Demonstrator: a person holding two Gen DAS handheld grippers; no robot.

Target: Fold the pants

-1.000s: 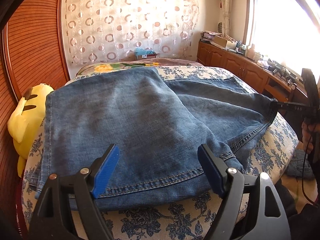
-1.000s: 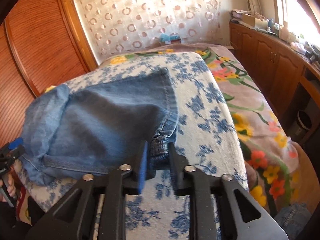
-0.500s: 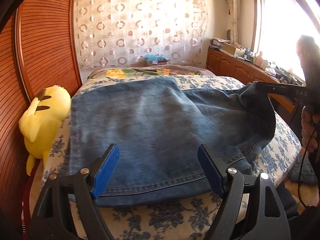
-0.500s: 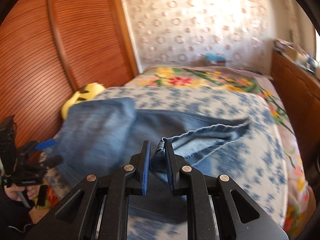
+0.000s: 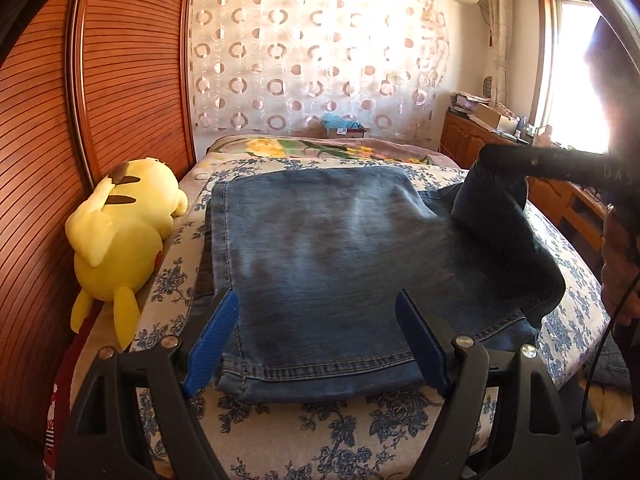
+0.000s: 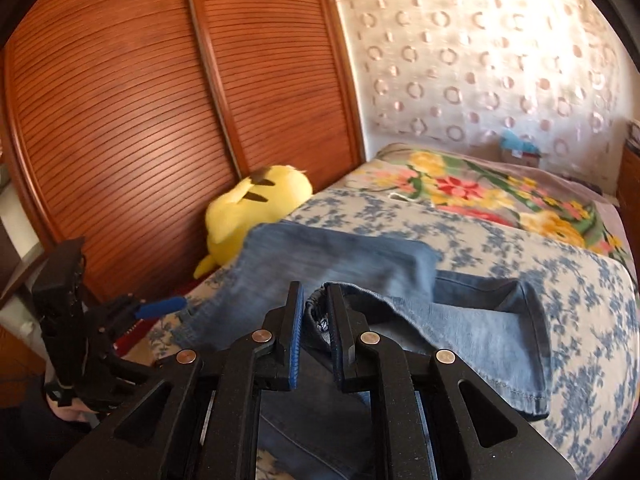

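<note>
Pants [image 6: 460, 320] pinched in right tongs [image 6: 316, 308].

Blue denim pants [image 5: 340, 264] lie folded on bed, one corner lifted.

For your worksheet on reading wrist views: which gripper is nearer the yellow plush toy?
Left. The left gripper hovers open at the jeans' near hem beside the yellow plush toy; the right gripper lifts denim further away.

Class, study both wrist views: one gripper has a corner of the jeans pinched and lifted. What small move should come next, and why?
Probably carry the pinched corner further across toward the yellow plush toy. The right gripper, its jaws closing, has a bunch of the jeans between them, lifted off the bed, and the fold is only partway over. The left gripper is open above the near hem, holding nothing.
</note>
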